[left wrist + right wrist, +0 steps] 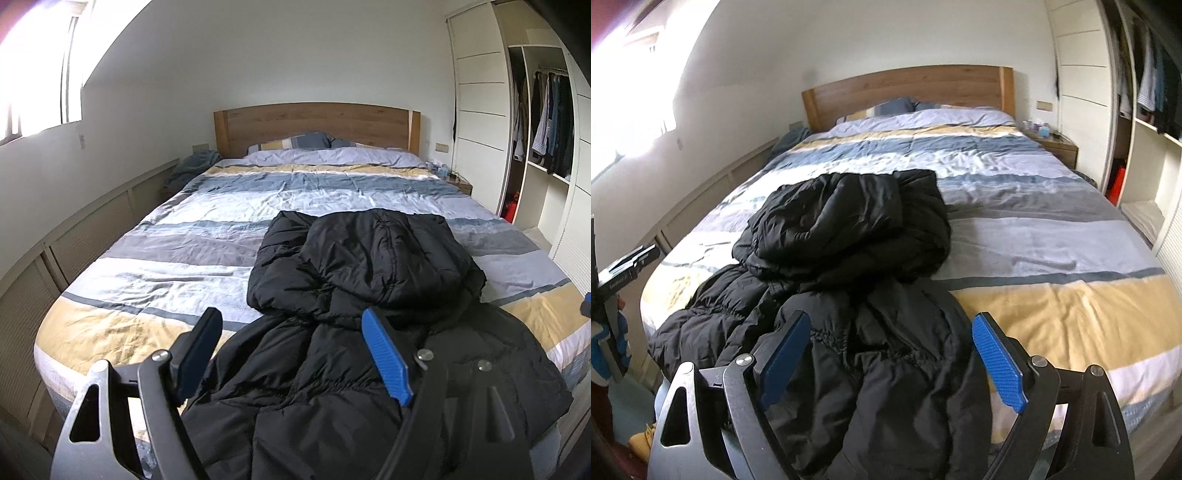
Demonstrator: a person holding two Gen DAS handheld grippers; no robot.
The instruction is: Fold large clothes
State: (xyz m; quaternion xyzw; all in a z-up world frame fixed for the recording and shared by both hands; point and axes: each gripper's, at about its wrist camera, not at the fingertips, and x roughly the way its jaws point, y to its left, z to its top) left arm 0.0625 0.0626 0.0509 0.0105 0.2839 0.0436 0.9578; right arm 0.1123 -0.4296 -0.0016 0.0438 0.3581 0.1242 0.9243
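Note:
A black puffer jacket (362, 295) lies crumpled on the striped bed cover (177, 236), its hood bunched toward the headboard and its body draped over the foot edge. My left gripper (291, 317) hovers over the jacket's lower part, jaws wide open, blue pads (386, 356) clear of the cloth. In the right wrist view the same jacket (849, 236) sits left of centre. My right gripper (892, 325) stands open above the hem end, nothing pressed between its fingers. The left gripper's body (613, 314) shows at that view's left edge.
A wooden headboard (317, 123) and pillows are at the far end. An open wardrobe (546, 125) with hanging clothes stands on the right, a nightstand (1060, 146) beside it. A low panelled ledge (92, 229) runs under the window along the left wall.

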